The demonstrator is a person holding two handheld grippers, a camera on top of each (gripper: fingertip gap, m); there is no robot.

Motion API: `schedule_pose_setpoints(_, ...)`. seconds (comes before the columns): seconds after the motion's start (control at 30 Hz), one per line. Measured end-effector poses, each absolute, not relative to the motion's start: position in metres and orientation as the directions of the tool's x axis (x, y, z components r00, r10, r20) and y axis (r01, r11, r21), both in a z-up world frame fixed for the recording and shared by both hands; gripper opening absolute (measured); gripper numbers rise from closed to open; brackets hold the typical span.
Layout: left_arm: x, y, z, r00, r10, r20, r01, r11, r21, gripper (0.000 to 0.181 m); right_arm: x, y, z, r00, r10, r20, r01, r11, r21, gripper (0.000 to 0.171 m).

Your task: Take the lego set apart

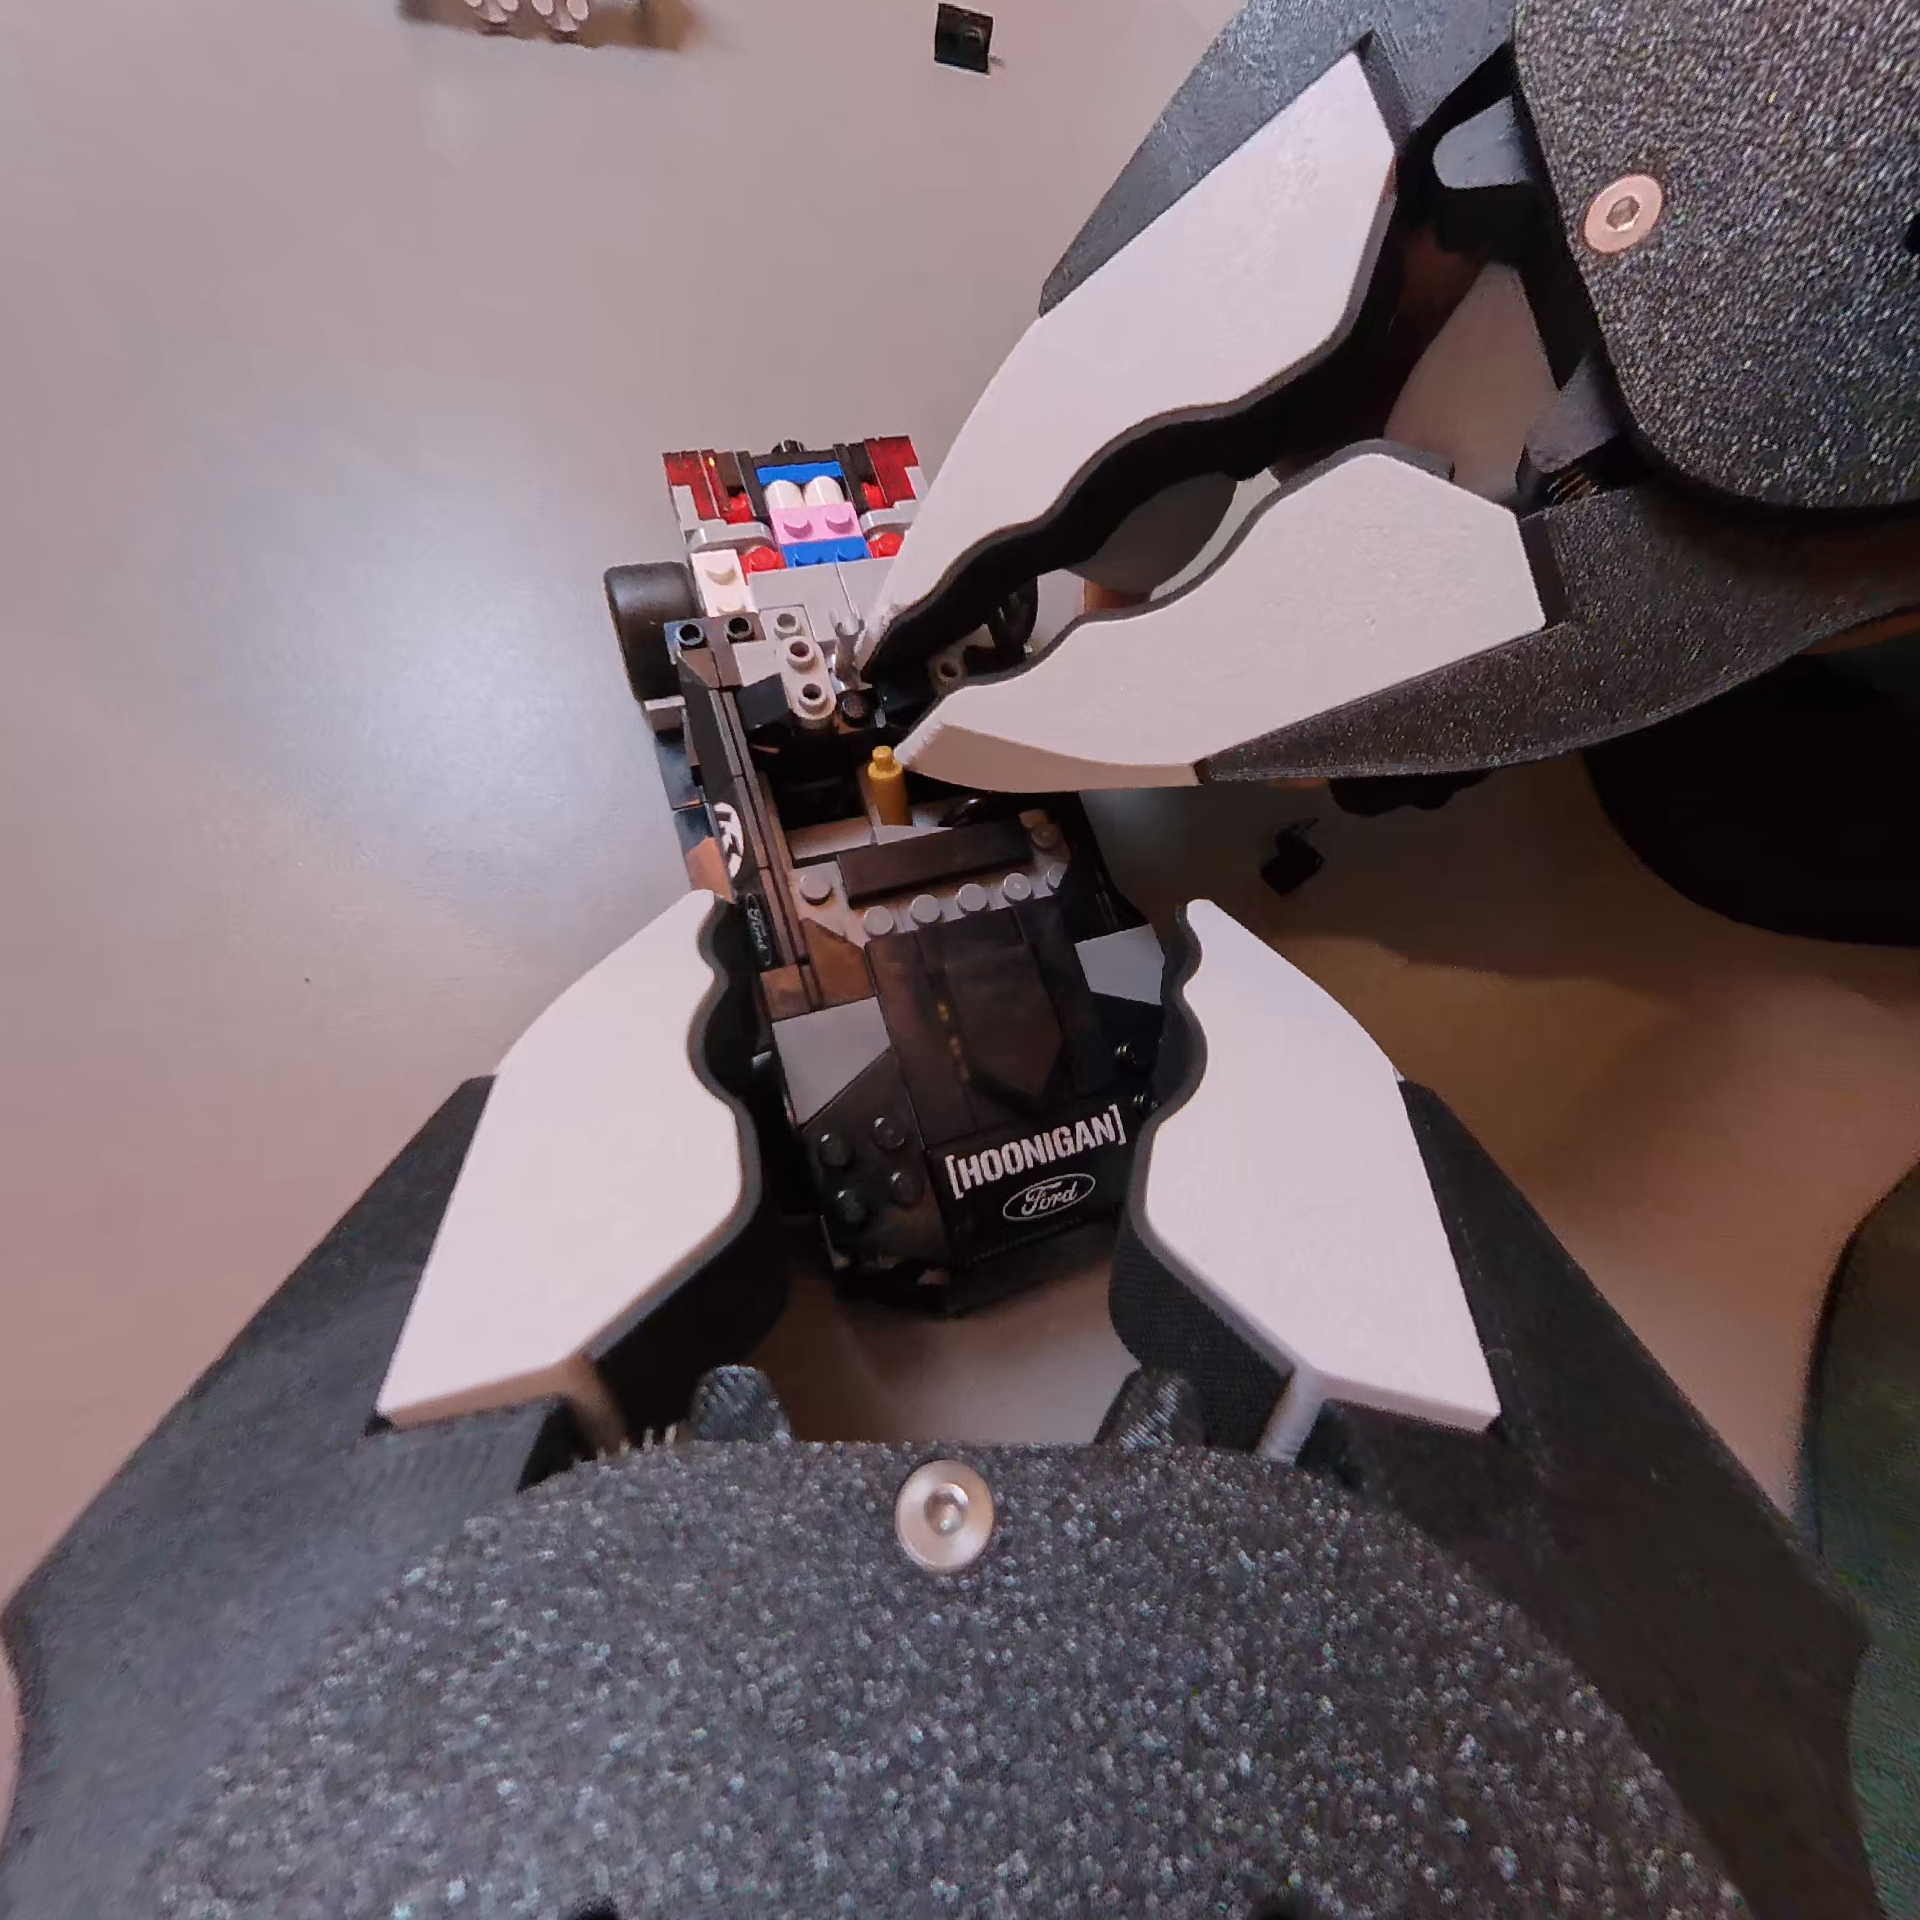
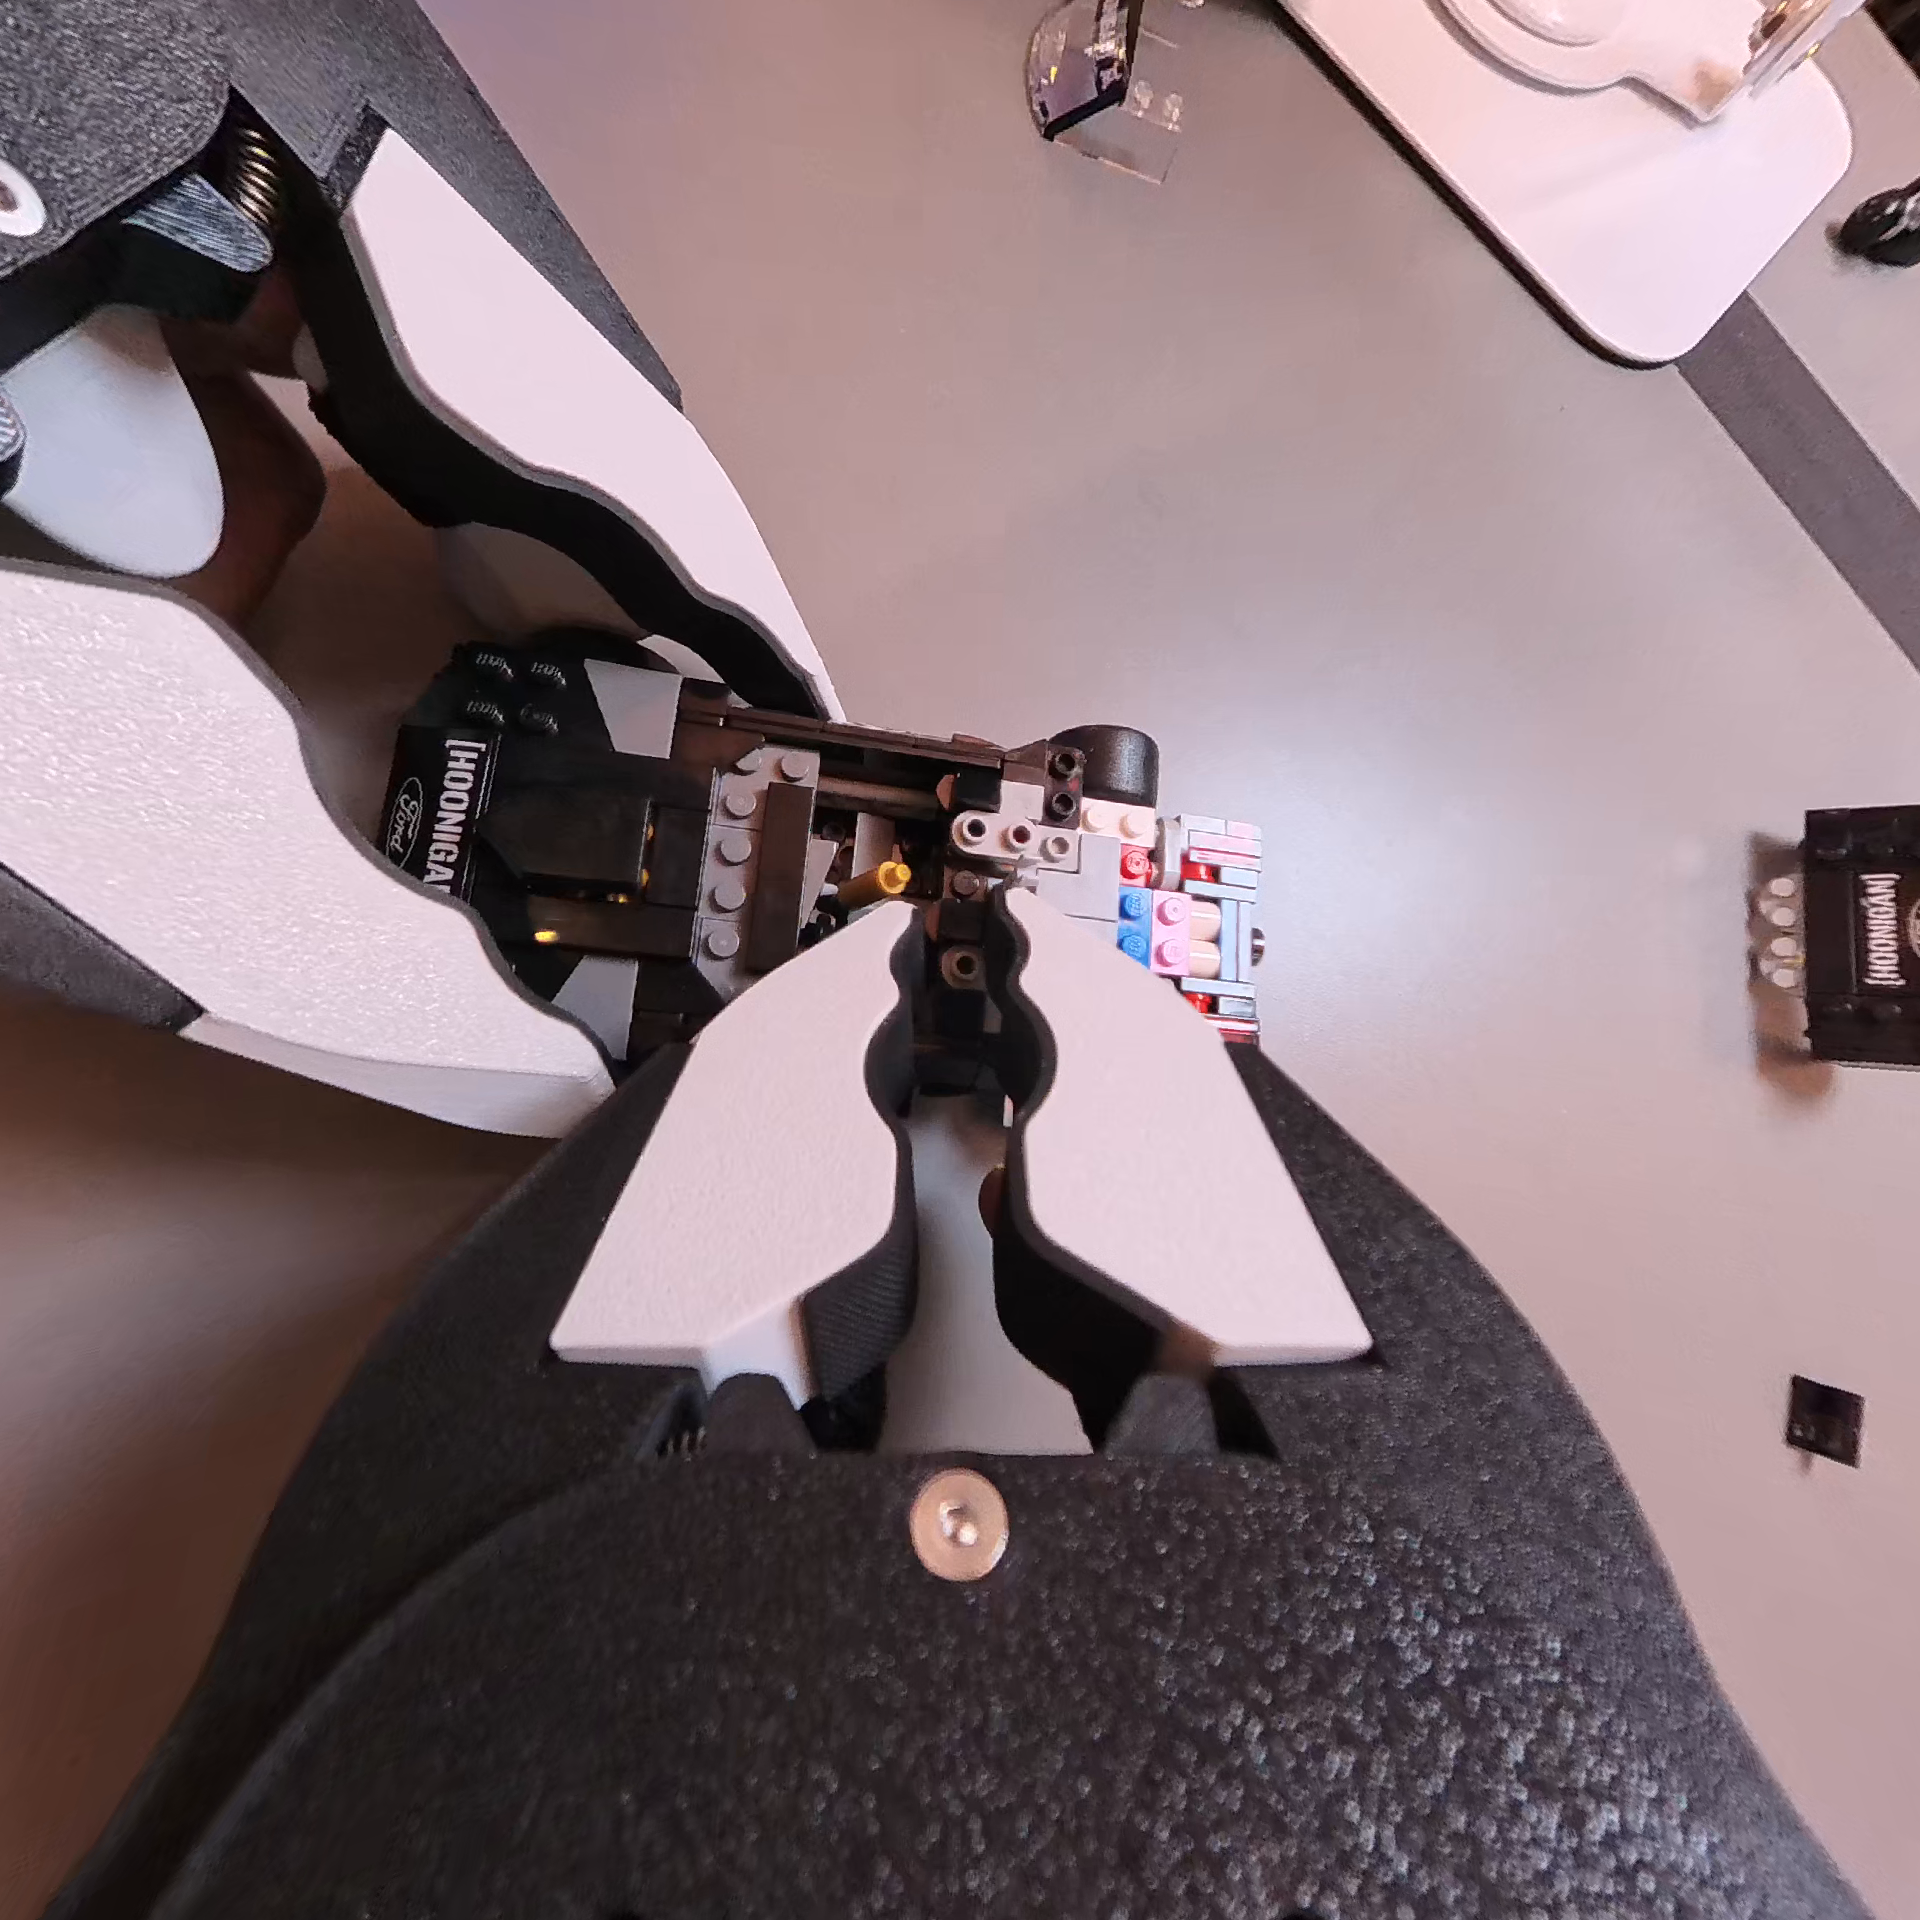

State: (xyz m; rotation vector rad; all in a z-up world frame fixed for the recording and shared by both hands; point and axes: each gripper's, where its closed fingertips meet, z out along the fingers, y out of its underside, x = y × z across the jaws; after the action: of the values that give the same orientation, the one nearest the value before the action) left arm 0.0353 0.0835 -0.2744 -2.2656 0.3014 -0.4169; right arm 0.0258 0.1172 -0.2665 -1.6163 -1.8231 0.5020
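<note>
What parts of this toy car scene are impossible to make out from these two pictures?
- Left wrist view: the lego car's right side and right wheels, hidden by the right gripper and the left gripper.
- Right wrist view: exactly which piece the right gripper pinches, hidden between its fingers.
- Right wrist view: the black removed piece, blurred and cut by the right edge.
- Left wrist view: the studded piece, blurred and cut by the top edge.
</note>
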Motion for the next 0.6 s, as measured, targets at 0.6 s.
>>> schedule_pose_setpoints(0.6, 0.036, 0.0823, -0.2741, 0.913, -0.358, 0.196, -0.084, -0.634, -0.769, 0.077, 0.0271, 0.1162, -0.2658, -0.061, 0.956, 0.287, 0.69, 0.249, -0.68, 0.011)
